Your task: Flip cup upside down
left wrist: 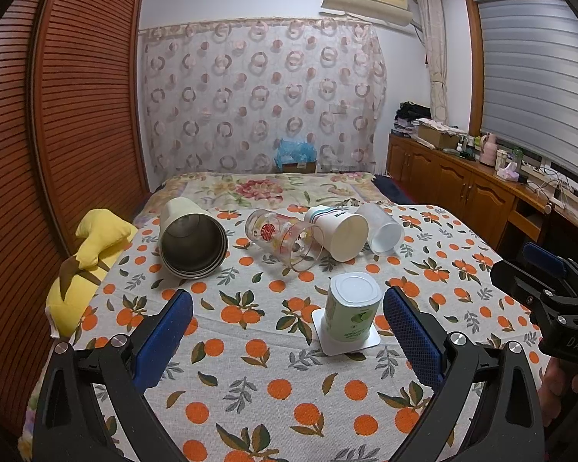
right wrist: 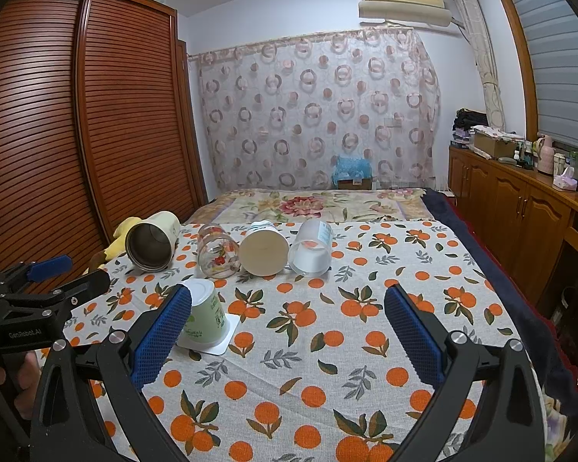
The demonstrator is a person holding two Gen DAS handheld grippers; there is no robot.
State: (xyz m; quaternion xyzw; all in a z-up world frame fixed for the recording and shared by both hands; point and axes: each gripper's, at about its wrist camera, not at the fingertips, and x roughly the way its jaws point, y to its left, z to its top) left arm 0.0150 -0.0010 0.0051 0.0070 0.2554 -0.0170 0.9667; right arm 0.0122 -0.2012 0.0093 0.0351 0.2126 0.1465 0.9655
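A bed covered by an orange-fruit printed cloth [left wrist: 250, 385] fills both views. At its left edge, beside the brown slatted wardrobe [left wrist: 77, 115], lies one yellow plush toy [left wrist: 92, 254]. Beyond the jaws, four cups lie on their sides in a row: a cream steel-lined tumbler [left wrist: 190, 240], a clear glass with red print [left wrist: 283, 240], a white paper cup with stripes [left wrist: 337, 233] and a frosted plastic cup [left wrist: 381, 231]. The left gripper [left wrist: 289, 331] has its jaws spread wide, holding nothing. One pale green plastic cup [left wrist: 352, 310] stands upside down on its square white rim, just inside the right jaw. The right gripper [right wrist: 289, 331] is likewise spread wide and holding nothing; open cloth lies between its jaws, and the green cup sits just behind its left jaw. A wooden cabinet [right wrist: 520, 211] runs along the bed's right side.
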